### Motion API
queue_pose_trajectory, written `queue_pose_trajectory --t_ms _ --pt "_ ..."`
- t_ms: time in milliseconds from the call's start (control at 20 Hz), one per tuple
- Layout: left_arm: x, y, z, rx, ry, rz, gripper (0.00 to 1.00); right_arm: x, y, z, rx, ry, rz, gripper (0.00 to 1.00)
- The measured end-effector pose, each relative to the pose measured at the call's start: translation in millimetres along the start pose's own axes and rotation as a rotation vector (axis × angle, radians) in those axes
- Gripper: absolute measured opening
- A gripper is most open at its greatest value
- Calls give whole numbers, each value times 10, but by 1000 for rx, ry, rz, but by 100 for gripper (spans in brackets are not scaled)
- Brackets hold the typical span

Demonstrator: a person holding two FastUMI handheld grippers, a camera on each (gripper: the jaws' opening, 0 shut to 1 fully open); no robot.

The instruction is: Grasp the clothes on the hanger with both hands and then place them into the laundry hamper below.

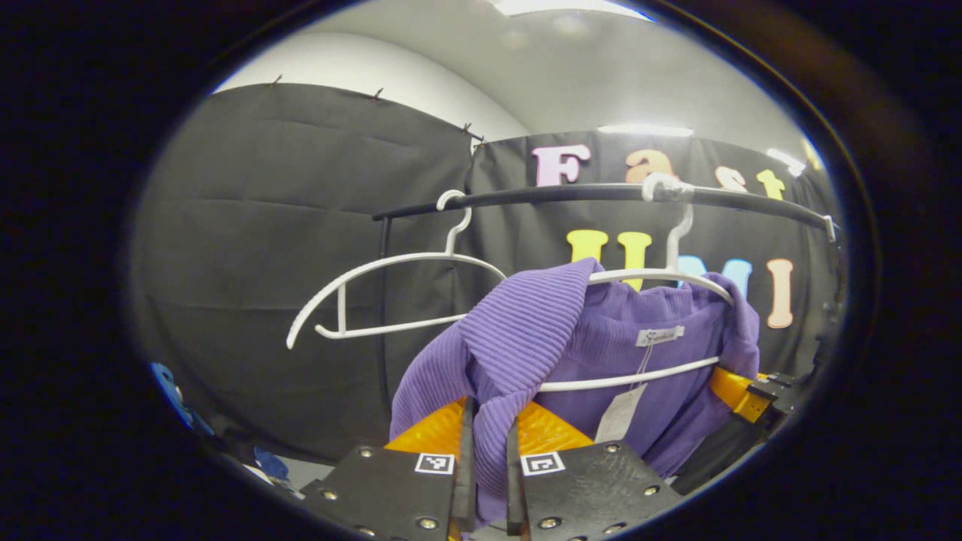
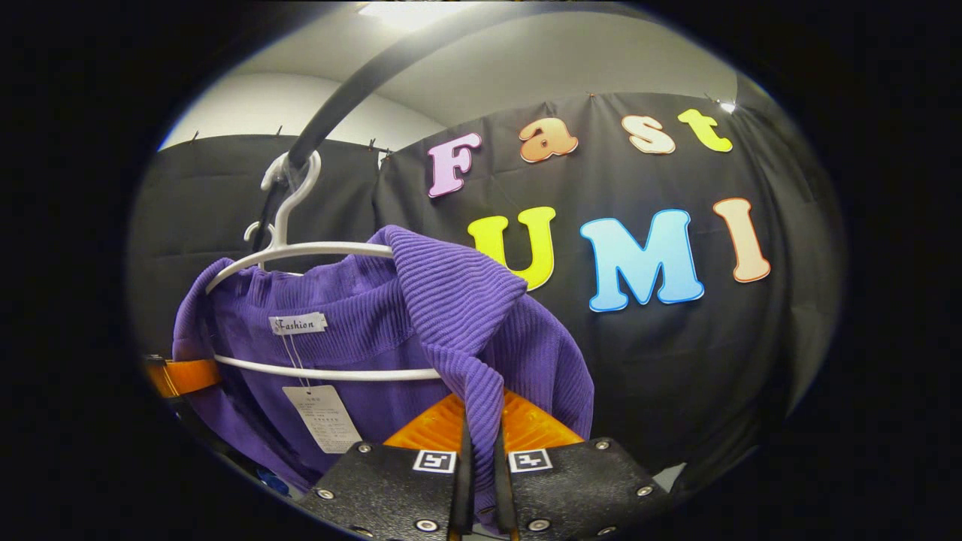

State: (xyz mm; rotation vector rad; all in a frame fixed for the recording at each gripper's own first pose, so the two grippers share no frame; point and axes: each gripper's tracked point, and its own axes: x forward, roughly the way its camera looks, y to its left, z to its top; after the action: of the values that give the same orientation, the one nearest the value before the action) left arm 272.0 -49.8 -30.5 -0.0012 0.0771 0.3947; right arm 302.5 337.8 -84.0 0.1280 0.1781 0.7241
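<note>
Garment: the ribbed purple knit top (image 1: 526, 330) hangs on a white plastic hanger (image 1: 661, 276) from the black rail (image 1: 601, 194); you have both its shoulders pinched, one in each tool.
Left gripper (image 1: 487, 458): its fingers are closed on a fold of the purple knit at 6 o'clock in the left gripper view, so the cloth rises between them toward 12.
Right gripper (image 2: 481, 458): likewise clamped on a ridge of the same top at 6 o'clock in the right gripper view; you can also catch it at 4 o'clock in the left gripper view, behind the far shoulder.
Why this hold: taking both shoulders lets you lift the neckline clear of the hanger's arms evenly, I judge, instead of dragging one side.
Tags: a paper swing tag (image 2: 322, 418) and a sewn neck label (image 2: 297, 323) hang at 7 to 9 o'clock in the right gripper view (loose, so they may snag the lower bar).
Spare hanger: an empty white hanger (image 1: 391, 300) sits on the rail at 9 o'clock in the left gripper view, just beside the loaded one.
Hamper: below you, by the task; keep the grip closed until you are over it.
Stage: grasp made, top not yet off the hanger.
</note>
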Motion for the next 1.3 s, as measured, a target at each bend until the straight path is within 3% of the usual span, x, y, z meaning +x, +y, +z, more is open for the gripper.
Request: queue_pose_trajectory --t_ms 50,150,200,350,450,500,650,800,850,900,1000,1300 --pt "10 55 -17 -15 -9 -3 8 -23 0 12 -5 2 7 10" --pt "3 -31 0 -76 3 -82 2 -4 -15 -24 11 15 14 4" --pt "-33 -41 17 -101 10 -122 7 -36 -31 -13 30 22 4 2" --pt "-112 -21 107 -117 -3 -203 1 -178 -56 35 25 26 -52 1" --pt "-195 -64 237 -126 -27 -259 2 -275 -102 85 -6 14 -100 0" --pt "-222 -48 301 -126 -44 -278 7 -326 -89 86 -8 10 -115 0" --pt "-284 49 519 -137 -74 -310 0 -484 -101 184 -25 -11 -164 0" --pt "-308 201 713 -188 -95 -322 2 -547 -181 263 -39 -28 -206 0" --pt "-301 243 764 -203 -96 -333 7 -567 -212 300 -41 -35 -220 0" --pt "-283 280 810 -224 -96 -340 1 -589 -231 340 -42 -44 -233 0" --pt "-293 363 949 -260 -108 -353 1 -616 -260 416 -49 -61 -255 0" --pt "-182 537 1132 -197 -109 -362 2 -695 -302 523 -60 -96 -311 0"
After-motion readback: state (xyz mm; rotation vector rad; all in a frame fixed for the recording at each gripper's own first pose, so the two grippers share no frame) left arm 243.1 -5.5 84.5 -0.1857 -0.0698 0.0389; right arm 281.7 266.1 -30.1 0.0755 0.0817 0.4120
